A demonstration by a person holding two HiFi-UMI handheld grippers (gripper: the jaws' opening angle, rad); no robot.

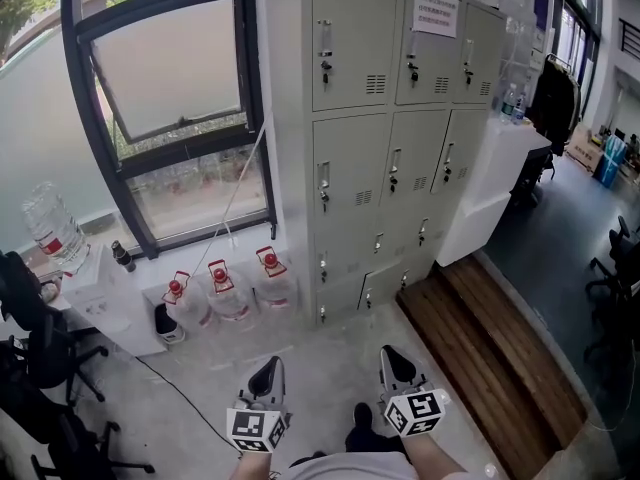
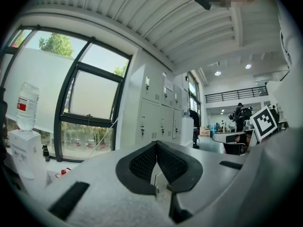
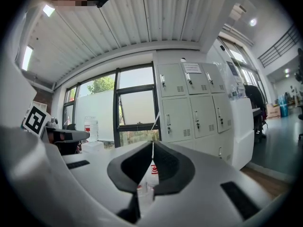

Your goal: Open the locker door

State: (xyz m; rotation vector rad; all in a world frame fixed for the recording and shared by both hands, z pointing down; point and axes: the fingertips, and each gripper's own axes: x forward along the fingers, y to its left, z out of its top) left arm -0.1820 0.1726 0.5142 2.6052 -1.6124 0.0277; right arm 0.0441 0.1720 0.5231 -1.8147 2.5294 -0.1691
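Notice (image 1: 434, 12) on lockers (image 1: 352, 173): print too small to read. Their top row: cut off by the head view's upper edge.

Looking steeply down at the floor: the left gripper (image 1: 268, 366) and the right gripper (image 1: 392, 356) sit side by side at the bottom edge. Both point ahead toward the grey lockers (image 1: 385, 138), well short of them, each with its dark tips drawn in together. Every locker door in sight is shut, and a paper notice (image 1: 435, 13) hangs on a top one. Left of the lockers is a dark-framed window (image 1: 170, 98) with its pane tilted open. Below it, 3 water jugs (image 1: 228, 288) with red caps stand in a row on the floor. To the right, a wooden platform (image 1: 490, 358) runs along the floor.
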